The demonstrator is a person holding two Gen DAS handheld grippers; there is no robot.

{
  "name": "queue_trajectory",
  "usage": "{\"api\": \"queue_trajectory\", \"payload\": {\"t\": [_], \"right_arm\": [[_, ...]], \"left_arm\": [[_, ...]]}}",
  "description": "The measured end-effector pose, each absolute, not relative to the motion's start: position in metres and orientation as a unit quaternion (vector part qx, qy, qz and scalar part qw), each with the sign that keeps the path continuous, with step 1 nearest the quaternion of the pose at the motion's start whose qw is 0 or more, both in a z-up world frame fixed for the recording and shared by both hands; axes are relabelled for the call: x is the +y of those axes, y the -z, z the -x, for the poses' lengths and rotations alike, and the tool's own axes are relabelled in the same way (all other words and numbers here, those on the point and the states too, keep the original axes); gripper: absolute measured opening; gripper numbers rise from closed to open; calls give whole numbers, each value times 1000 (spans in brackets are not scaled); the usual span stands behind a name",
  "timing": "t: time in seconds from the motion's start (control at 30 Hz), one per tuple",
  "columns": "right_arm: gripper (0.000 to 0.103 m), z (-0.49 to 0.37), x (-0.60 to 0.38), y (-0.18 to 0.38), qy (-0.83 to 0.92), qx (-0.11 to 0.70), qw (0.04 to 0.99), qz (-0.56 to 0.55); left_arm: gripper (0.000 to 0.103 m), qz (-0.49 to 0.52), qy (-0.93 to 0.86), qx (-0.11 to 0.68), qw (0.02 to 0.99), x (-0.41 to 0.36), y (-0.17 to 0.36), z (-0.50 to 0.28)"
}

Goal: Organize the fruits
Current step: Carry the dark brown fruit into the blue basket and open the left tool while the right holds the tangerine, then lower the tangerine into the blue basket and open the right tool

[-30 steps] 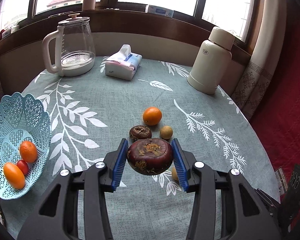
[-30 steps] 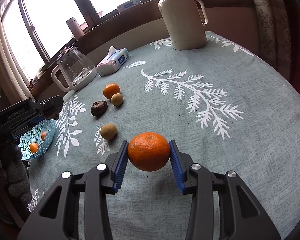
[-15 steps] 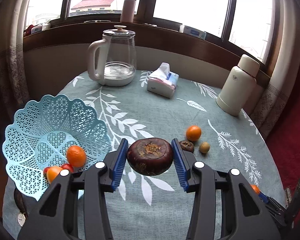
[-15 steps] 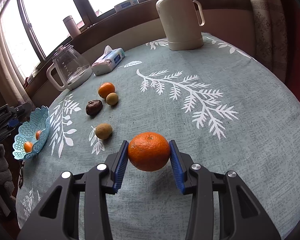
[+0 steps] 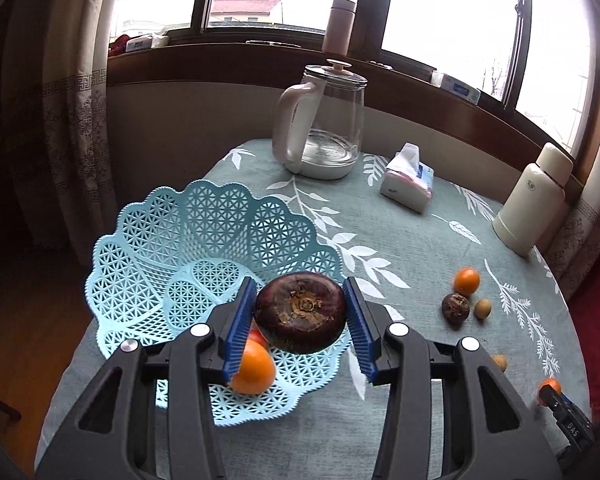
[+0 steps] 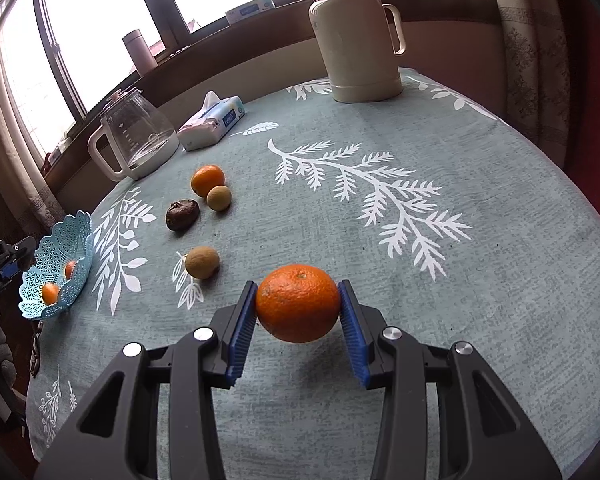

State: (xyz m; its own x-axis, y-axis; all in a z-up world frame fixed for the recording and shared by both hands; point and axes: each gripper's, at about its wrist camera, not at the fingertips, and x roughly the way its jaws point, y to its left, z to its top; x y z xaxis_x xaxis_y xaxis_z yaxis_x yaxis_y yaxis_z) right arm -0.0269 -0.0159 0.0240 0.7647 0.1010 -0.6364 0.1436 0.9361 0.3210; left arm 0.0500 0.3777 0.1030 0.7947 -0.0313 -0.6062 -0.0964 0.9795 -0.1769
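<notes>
2 grippers each carry 1 fruit at this moment. The left gripper (image 5: 302,322) has its jaws pinching a dark purple fruit (image 5: 301,312), and it hangs over the near side of the basket (image 5: 148,256), above the fruit already inside: an orange (image 5: 254,368) and something red, mostly hidden behind the left jaw. The right gripper (image 6: 298,308) has its jaws pinching a large orange (image 6: 298,302), which hangs just above the table (image 6: 460,320), well apart from the basket (image 6: 56,276) at the far left edge.

I judge the step in hand to be the drop of the purple fruit into the basket. The next move calls for lowering it a little, toward the free middle of the basket and not onto the orange below, and then spreading the jaws. After that the right gripper must cross the table with its orange.

The purple fruit is flattened and round, so it has no real long axis; its short axis points toward the camera, with the brown stem scar facing us, and the jaws grip it at the widest sides. The large orange is nearly a ball, with its stem end turned up.

On the table 4 fruits wait: a small orange (image 6: 208,180), 2 tan round fruits (image 6: 219,198) (image 6: 202,262), and a wrinkled brown fruit (image 6: 182,214).
</notes>
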Motion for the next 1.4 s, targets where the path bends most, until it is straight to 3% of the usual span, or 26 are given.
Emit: {"api": "queue_trajectory", "payload": {"t": [0.77,0.8,0.83,0.9,1.27,1.4], "right_arm": [[41,26,-14,-24,17,346,922,-170],[41,26,-14,-24,17,347,922,-170],[41,25,-14,-24,17,347,922,-169],[41,25,-14,-24,18,347,922,-169],[41,23,-11,-24,23,354,921,-159],[41,20,-8,-28,17,358,920,-160]], "left_arm": [[47,123,-85,350,925,441,-66,-63],[49,124,-85,349,925,442,-67,-62],[58,126,-87,346,926,442,-68,-62],[62,128,-91,339,928,443,-71,-60],[64,155,-101,307,934,460,-85,-39],[73,145,-110,287,941,461,-92,-26]]}}
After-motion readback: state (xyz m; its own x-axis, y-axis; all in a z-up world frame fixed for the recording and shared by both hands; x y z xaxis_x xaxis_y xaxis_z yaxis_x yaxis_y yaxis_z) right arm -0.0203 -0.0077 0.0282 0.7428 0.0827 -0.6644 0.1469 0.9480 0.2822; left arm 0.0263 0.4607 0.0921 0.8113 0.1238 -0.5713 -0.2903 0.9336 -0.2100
